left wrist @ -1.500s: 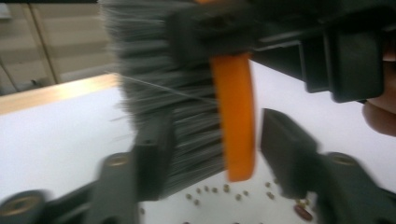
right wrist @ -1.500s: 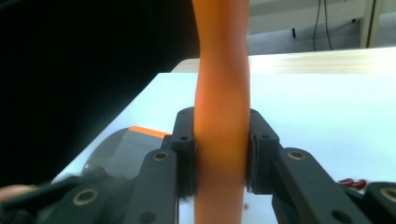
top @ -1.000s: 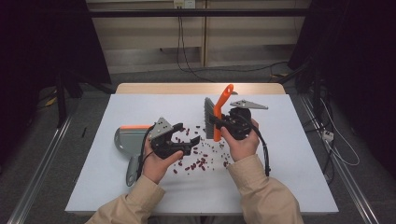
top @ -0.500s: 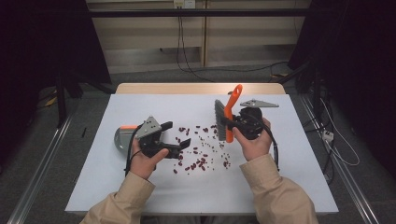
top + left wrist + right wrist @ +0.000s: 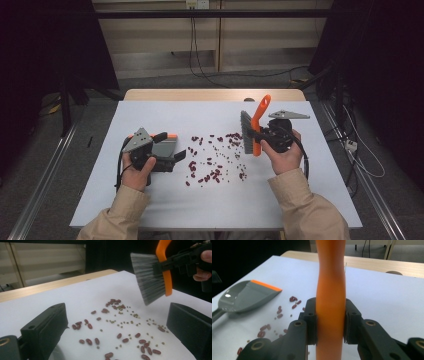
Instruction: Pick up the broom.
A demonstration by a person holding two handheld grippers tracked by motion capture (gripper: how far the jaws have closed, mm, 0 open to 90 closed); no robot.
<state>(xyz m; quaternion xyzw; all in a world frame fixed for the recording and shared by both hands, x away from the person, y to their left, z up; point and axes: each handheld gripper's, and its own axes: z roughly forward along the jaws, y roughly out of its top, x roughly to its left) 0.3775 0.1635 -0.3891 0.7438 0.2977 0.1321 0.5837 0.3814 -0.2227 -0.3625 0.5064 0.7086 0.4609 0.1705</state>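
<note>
High view — left gripper (image 5: 169,148) jaws just opened, empty, off the dustpan (image 5: 162,148) by the table's left edge; right gripper (image 5: 261,135) clamps brush (image 5: 257,125), beans (image 5: 215,160) unswept.

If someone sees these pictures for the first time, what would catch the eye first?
Probably the orange-handled brush, clamped in the right gripper and held above the right side of the white table. Next, the red beans, mixed with small green ones, scattered across the table's middle. At the left, the left gripper stands open by the grey dustpan with its orange edge.
</note>
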